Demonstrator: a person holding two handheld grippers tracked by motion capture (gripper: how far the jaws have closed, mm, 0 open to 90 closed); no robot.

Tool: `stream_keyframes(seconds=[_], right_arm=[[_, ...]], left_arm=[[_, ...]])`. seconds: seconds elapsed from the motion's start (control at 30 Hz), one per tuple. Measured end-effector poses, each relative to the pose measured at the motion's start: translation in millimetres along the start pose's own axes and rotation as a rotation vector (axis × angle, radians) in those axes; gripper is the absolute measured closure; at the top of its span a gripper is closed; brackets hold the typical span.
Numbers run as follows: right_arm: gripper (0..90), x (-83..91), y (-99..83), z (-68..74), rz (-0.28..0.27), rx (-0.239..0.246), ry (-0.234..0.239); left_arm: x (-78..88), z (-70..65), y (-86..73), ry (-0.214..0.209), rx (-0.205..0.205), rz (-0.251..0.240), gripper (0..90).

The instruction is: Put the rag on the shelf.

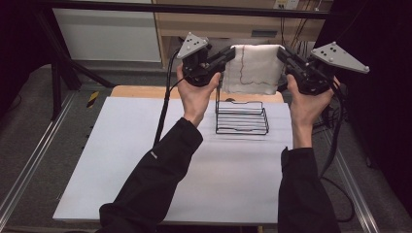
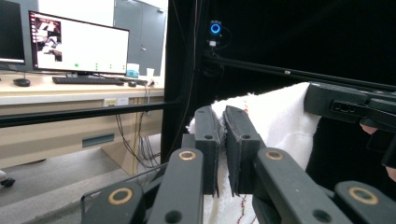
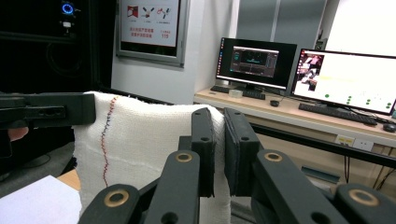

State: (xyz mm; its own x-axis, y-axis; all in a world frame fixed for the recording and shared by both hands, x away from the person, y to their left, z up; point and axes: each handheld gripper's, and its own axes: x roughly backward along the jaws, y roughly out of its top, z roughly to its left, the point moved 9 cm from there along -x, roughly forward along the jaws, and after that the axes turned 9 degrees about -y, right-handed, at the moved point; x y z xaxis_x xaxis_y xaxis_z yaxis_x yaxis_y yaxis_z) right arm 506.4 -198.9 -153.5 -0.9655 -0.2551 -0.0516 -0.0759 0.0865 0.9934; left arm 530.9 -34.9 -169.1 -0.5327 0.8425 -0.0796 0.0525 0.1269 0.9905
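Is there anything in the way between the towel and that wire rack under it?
Nothing visible is. The white towel hangs stretched between the left gripper and the right gripper, each shut on a top corner. The black wire rack stands on the white table just below and in front, with only open air between them.

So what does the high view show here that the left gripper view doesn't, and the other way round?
High view: the black wire rack on the white table, below the cloth, and both forearms.
Left gripper view: a lit monitor and keyboard on a desk.
Both: the white cloth, pinched by the shut left gripper and by the right gripper.
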Motion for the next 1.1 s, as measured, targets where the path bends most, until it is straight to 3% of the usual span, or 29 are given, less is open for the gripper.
stream_keyframes(seconds=[0.57,1.1], right_arm=[[83.6,-26.2,13.7,-7.7,-0.002,-0.001,-0.003],[83.6,-53.7,0.1,-22.4,0.024,-0.010,0.007]], left_arm=[[-14.4,16.3,17.4,0.029,-0.013,0.006,83.7],[-36.5,40.0,9.1,0.062,-0.022,0.038,83.7]])
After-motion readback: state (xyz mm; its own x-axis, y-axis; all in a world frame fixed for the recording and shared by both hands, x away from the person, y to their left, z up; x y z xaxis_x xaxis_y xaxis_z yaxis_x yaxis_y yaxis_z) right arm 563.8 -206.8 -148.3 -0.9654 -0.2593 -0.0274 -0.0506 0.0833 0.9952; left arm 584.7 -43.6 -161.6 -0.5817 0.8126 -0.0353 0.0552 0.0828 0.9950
